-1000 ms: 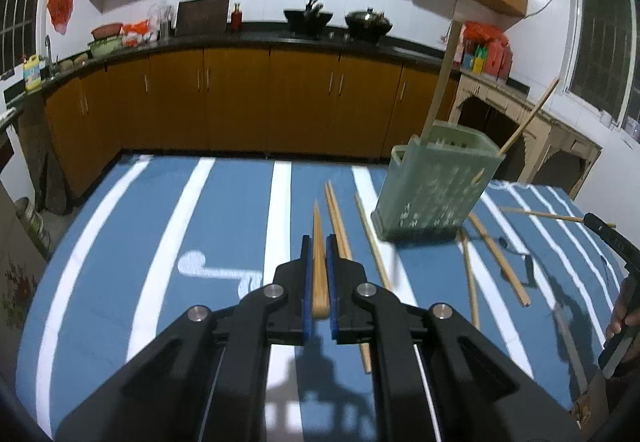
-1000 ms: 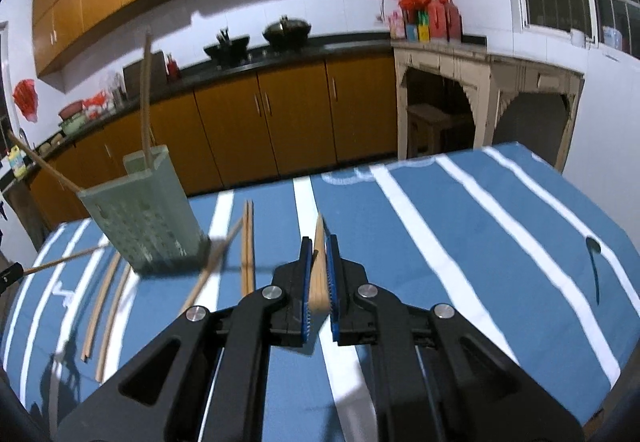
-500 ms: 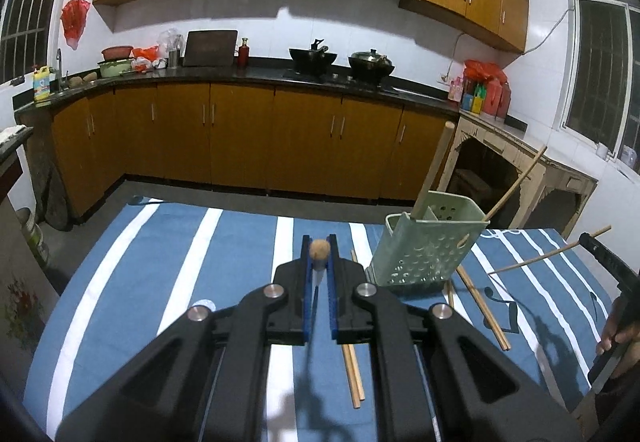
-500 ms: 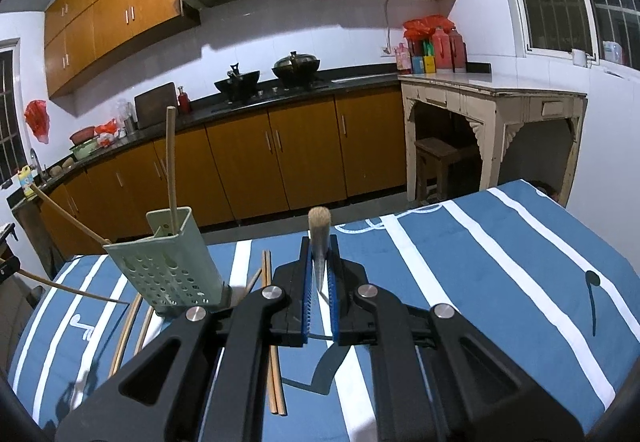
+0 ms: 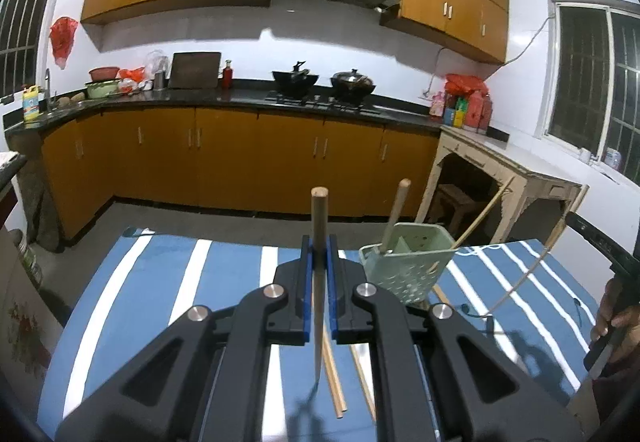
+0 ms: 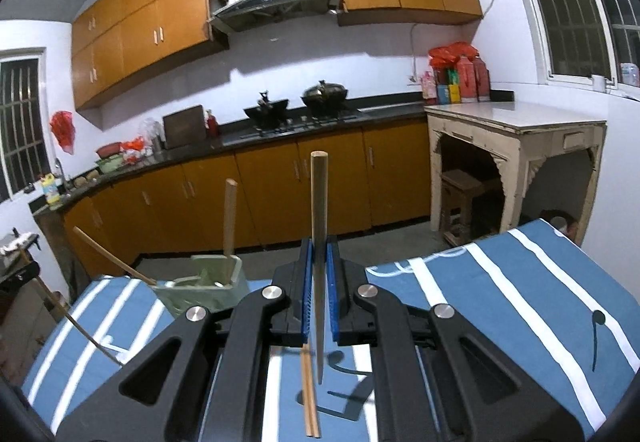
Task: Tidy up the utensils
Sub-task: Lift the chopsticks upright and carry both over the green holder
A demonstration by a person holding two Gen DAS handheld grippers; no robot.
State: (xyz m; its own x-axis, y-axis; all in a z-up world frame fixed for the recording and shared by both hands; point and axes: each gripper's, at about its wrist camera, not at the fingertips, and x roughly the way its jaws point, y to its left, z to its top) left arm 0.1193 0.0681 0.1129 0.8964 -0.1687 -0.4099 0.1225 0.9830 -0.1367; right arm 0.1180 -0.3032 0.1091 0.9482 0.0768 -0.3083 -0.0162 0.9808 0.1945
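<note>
Left gripper (image 5: 319, 254) is clamped on a wooden chopstick (image 5: 319, 234), jaws closed tight against it; the stick stands near vertical, blunt end up above the jaws, thin end hanging below them over the table. Right gripper (image 6: 319, 254) same story: closed on its own chopstick (image 6: 319, 201), upright, tip dangling clear of the cloth. Green perforated utensil holder (image 5: 404, 270) sits on the blue-and-white striped tablecloth (image 5: 160, 282), just right of the left gripper in the left wrist view and to the left of the right gripper in the right wrist view; it is tilted and already has two chopsticks in it, one fairly upright (image 5: 396, 213), one leaning out to the side (image 5: 484, 213). Loose chopsticks (image 5: 334, 374) lie flat on the cloth under the left gripper, and a pair (image 6: 310, 398) lies under the right one. Person's hand (image 5: 612, 318) shows at the right edge of the left wrist view. Kitchen counter with two woks (image 5: 324, 79) is well behind the table.
</note>
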